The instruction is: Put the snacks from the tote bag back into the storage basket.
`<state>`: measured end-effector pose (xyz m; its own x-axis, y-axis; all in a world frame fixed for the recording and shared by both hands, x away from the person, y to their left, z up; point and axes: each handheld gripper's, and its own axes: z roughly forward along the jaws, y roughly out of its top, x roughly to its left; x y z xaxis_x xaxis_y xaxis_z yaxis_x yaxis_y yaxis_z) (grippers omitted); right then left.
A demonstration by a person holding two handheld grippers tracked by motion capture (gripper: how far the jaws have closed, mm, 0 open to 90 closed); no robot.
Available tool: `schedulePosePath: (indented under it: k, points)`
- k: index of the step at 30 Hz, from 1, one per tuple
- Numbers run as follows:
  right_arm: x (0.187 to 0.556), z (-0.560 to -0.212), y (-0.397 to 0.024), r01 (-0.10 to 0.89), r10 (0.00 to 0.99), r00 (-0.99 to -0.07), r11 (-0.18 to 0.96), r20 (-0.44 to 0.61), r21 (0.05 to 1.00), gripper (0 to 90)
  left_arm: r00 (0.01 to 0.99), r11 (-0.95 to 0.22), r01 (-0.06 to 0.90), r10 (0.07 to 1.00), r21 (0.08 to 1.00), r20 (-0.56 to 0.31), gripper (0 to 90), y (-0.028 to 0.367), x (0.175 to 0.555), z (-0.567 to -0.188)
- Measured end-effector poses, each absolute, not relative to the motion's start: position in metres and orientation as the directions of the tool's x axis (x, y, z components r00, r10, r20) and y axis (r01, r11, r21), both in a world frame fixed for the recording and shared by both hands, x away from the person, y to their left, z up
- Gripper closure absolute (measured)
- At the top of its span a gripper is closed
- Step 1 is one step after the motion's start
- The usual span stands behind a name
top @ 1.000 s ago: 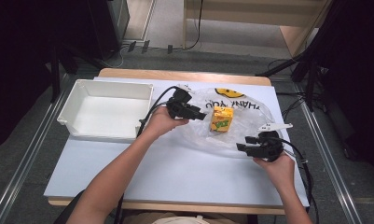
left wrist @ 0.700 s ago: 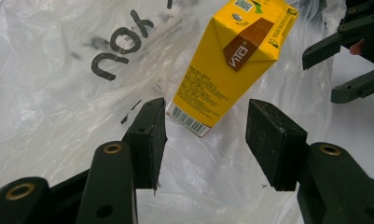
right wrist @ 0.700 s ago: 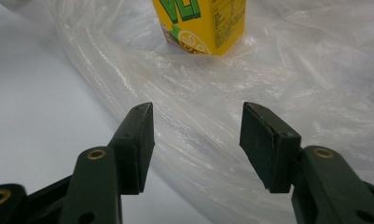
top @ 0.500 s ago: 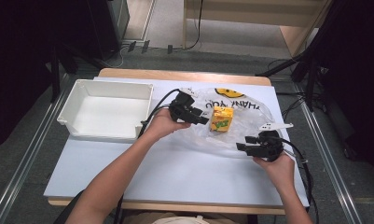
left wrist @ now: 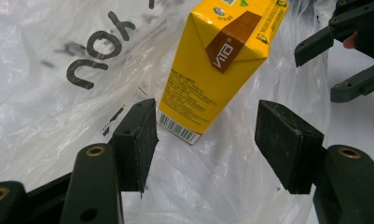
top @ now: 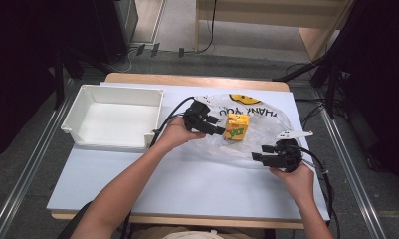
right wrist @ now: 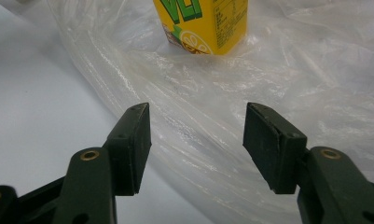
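A yellow drink carton [top: 237,126] [left wrist: 222,60] [right wrist: 203,25] stands on a clear plastic bag [top: 256,134] [left wrist: 49,93] [right wrist: 268,70] printed with a smiley and "THANK YOU". My left gripper [top: 218,130] [left wrist: 205,135] is open, its jaws just short of the carton's left side with the carton's lower corner between the pads. My right gripper [top: 257,159] [right wrist: 196,144] is open over the bag's near edge, with nothing between its jaws. The right gripper's jaws also appear at the upper right of the left gripper view.
A white empty bin [top: 115,117] sits at the table's left. The pale blue table top [top: 187,189] stretches toward the person. A white tag-like piece [top: 292,134] lies at the bag's right edge. Cables trail from both grippers.
My left gripper has crept slightly toward the carton. The right gripper and the carton have stayed in place.
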<state>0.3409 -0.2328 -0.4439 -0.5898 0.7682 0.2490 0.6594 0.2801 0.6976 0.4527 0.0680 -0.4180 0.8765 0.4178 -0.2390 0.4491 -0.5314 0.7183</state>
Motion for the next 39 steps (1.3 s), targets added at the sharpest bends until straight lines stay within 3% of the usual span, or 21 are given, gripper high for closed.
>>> schedulePosePath:
  k: [39]
  points:
    - [0.331,-0.444,-0.237,0.652,0.766,-0.591,0.27,0.252,0.709,42.0,0.903,-0.539,0.387,0.385,0.748,-0.189,34.0,0.02,0.464,-0.436]
